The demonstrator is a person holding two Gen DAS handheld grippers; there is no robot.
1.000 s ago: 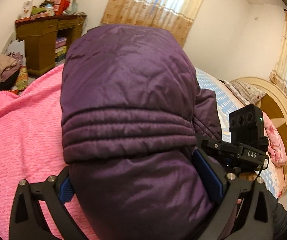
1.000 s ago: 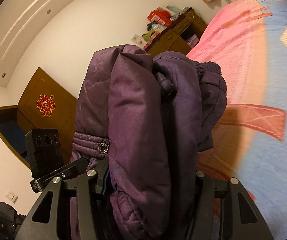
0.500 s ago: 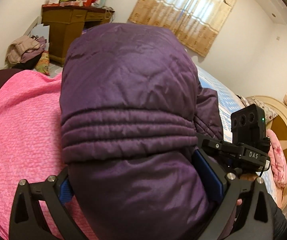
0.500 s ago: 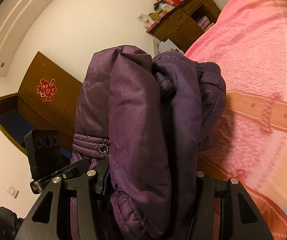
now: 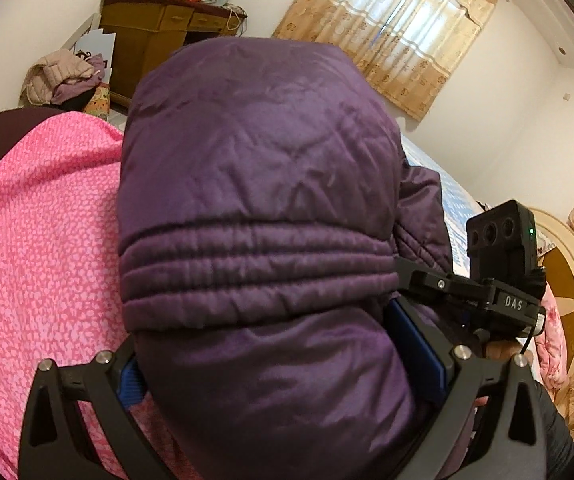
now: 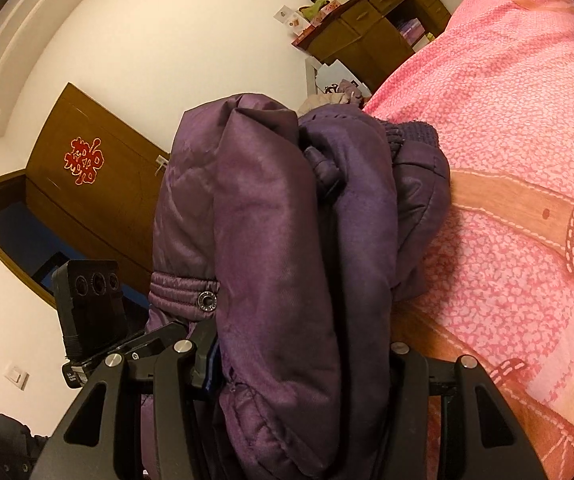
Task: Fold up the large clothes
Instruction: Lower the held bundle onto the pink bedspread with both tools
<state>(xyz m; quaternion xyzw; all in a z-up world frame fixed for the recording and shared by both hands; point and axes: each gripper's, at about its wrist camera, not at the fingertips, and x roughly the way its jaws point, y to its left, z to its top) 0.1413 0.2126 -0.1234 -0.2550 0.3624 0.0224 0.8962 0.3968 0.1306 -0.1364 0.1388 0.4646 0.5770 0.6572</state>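
Observation:
A folded purple padded jacket fills the left wrist view, held above the pink bedspread. My left gripper is shut on the thick bundle, its blue pads pressing both sides. In the right wrist view the same purple jacket stands as a tall folded stack. My right gripper is shut on it, with the folds squeezed between its fingers. The other gripper's black camera block shows at the right, and again as a camera block at the left. Both sets of fingertips are buried in cloth.
A wooden desk piled with boxes stands by the far wall, with a heap of clothes beside it. Curtains cover the window. A round headboard lies to the right. A brown door with a red emblem is left.
Both grippers carried the jacket bundle sideways over the bed toward its pink end. The desk and clothes heap shifted right in the left view; the blue sheet left the right view.

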